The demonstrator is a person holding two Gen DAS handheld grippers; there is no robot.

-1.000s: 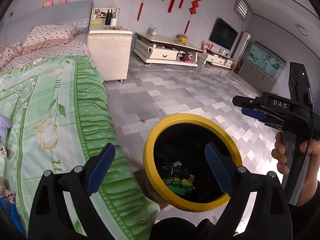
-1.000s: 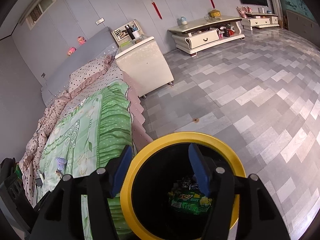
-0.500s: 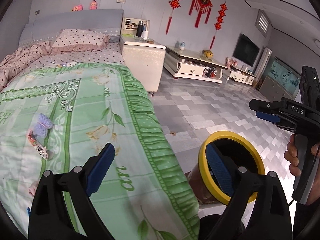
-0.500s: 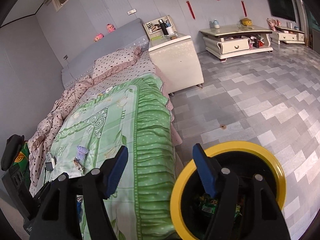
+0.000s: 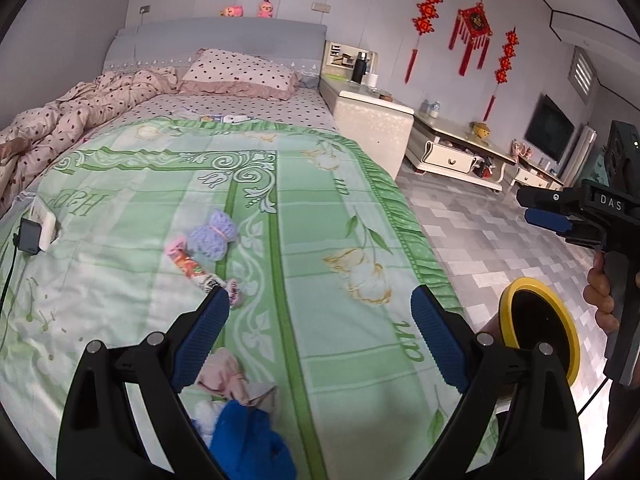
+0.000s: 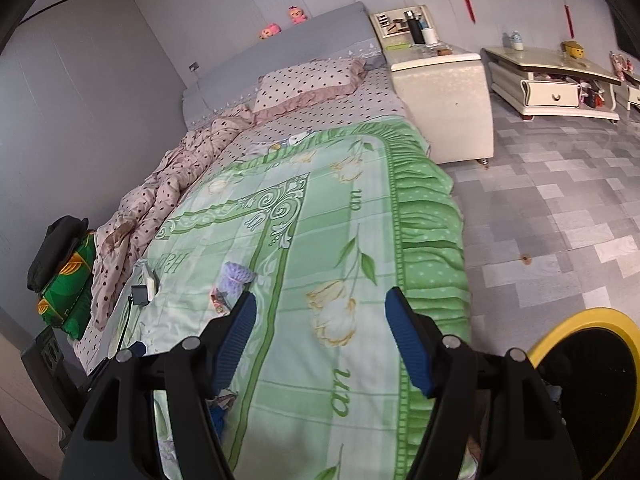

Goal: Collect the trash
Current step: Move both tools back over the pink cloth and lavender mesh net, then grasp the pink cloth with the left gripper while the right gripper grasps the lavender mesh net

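A red and white snack wrapper (image 5: 191, 267) lies on the green bedspread (image 5: 312, 240), beside a purple knitted piece (image 5: 214, 235). It also shows in the right wrist view (image 6: 219, 300). My left gripper (image 5: 320, 312) is open and empty above the bed, just right of the wrapper. My right gripper (image 6: 320, 316) is open and empty over the bed's edge; it also shows at the right of the left wrist view (image 5: 560, 216). The yellow-rimmed black trash bin (image 5: 538, 336) stands on the floor beside the bed, low right in the right wrist view (image 6: 588, 384).
Pink and blue cloth pieces (image 5: 236, 404) lie near the bed's foot. A charger and white box (image 5: 38, 228) sit at the bed's left. A white nightstand (image 6: 444, 96) and low TV cabinet (image 6: 556, 80) stand beyond, on the grey tiled floor (image 6: 560, 208).
Both grippers have swung left, away from over the bin and onto the bed. The bin has slid to the right edge of both views. Both stay open and empty.
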